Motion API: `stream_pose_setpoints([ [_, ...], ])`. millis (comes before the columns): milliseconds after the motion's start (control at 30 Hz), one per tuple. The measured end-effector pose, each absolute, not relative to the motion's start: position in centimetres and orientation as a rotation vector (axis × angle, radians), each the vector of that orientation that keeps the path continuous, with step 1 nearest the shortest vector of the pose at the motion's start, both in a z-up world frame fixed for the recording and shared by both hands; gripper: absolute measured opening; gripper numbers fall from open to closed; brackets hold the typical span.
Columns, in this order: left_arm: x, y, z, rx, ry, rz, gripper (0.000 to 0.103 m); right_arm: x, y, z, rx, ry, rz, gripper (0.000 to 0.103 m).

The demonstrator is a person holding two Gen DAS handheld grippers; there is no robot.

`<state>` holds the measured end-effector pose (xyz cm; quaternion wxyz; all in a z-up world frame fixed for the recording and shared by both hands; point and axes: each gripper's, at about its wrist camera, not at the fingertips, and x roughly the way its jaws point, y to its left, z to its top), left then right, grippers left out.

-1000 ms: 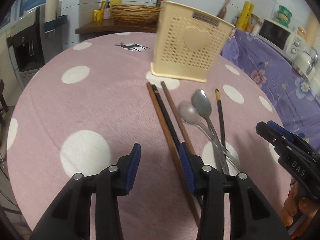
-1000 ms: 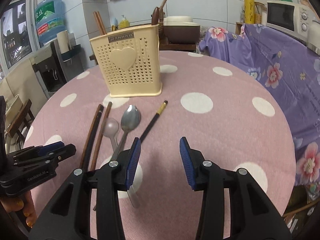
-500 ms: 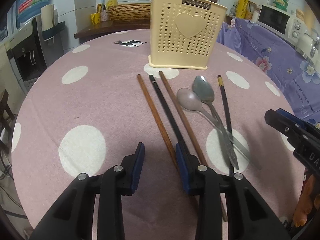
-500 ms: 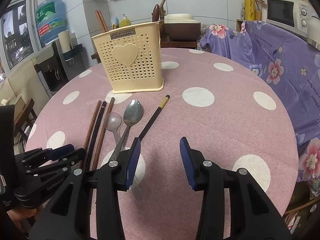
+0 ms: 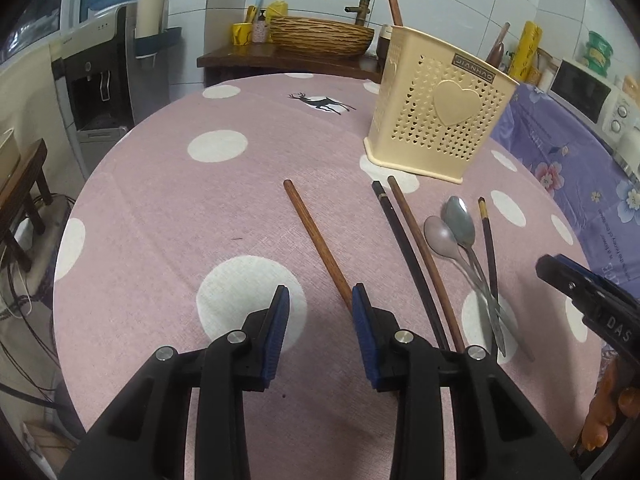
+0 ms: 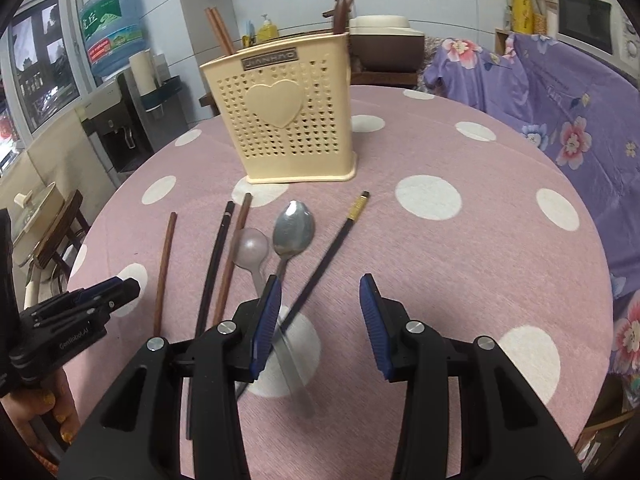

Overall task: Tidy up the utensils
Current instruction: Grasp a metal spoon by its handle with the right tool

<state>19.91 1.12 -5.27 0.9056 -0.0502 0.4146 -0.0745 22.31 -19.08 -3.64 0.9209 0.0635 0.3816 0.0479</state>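
Cream plastic makes up the tall utensil holder (image 6: 294, 120) with small heart holes and one big heart on its front. It stands on the round table (image 6: 460, 264), which wears a pink cloth with white dots. Brown sticks and a dark handle poke up out of its top.

Just in front of the holder lie the loose things. A brown wooden chopstick (image 5: 318, 242) lies alone, off to the holder's left. Nearer the holder, a black chopstick (image 5: 408, 256) and a second brown chopstick (image 5: 424, 256) lie side by side. Beside them rest a dull grey spoon (image 6: 252, 248) and a shiny metal spoon (image 6: 294, 232), with handles crossing. A dark chopstick with a gold tip (image 6: 332, 252) lies past the spoons.

The left gripper (image 5: 318, 322) has just been closing its jaws. They are part open, and the lone brown chopstick runs up to the right blue pad. Nothing is pinched.

The right gripper (image 6: 318, 316) is part open over the spoon handles and holds nothing.

Right of the holder, the cloth is bare all the way to the table's edge.
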Motion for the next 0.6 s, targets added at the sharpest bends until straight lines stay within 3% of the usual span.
stream_pose_setpoints([
  [600, 19.6, 2.0, -5.1, -0.117, 0.839, -0.158, 0.033, 34.0, -14.9, -5.8, 0.17, 0.964, -0.028, 0.046],
])
